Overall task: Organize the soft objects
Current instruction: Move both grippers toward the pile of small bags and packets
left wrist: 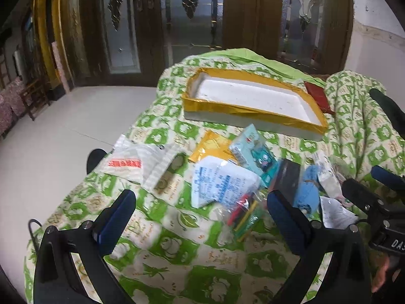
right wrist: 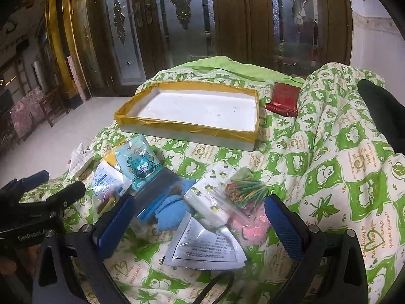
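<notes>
Still, both tools (left wrist: 202, 217) (right wrist: 200, 220) agape above packets (right wrist: 217, 200).

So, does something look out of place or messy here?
Yes. The soft packets lie in a loose, overlapping heap on the quilt, while the gold-edged tray behind them is empty. Both claws, left and right, are open.

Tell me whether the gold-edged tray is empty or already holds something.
Empty. The gold-edged tray shows only its bare white floor in both views; the soft packets, such as the blue cartoon pouch, lie on the quilt in front of it.
</notes>
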`<state>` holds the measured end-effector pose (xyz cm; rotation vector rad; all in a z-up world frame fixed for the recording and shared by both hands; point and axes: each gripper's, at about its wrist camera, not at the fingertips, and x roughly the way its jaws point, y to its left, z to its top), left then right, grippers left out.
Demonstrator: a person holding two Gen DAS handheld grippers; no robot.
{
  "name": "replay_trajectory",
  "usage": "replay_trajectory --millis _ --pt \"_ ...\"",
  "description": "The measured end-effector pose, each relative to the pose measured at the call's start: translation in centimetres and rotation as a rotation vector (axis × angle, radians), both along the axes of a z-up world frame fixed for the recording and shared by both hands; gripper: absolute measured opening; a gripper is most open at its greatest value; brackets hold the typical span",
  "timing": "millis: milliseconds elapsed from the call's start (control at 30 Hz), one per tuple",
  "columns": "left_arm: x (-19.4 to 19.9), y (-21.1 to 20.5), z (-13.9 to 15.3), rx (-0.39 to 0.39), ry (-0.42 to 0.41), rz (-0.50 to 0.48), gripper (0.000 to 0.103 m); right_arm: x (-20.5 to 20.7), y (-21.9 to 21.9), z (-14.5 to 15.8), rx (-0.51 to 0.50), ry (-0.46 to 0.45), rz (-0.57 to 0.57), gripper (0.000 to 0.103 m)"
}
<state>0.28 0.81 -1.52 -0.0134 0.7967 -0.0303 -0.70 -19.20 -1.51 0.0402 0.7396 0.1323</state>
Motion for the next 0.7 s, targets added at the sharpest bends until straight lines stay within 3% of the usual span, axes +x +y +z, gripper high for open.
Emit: replay_trajectory --millis 300,500,700 --pt "-0.7 -0.2 -0.3 -0.008 0.032 -0.026 0.103 0.0 -0.2 0.0 0.002 -0.004 -0.008 0.103" --pt "-1.8 -0.3 0.6 0.011 -0.016 -0.011 0.103 0.0 -0.2 0.0 0.002 0.0 -0.011 0.103" --pt "-1.5 -0.4 0.4 -0.001 0.02 -0.032 0.103 0.1 -0.4 -0.1 0.0 0.009 -0.009 0.103"
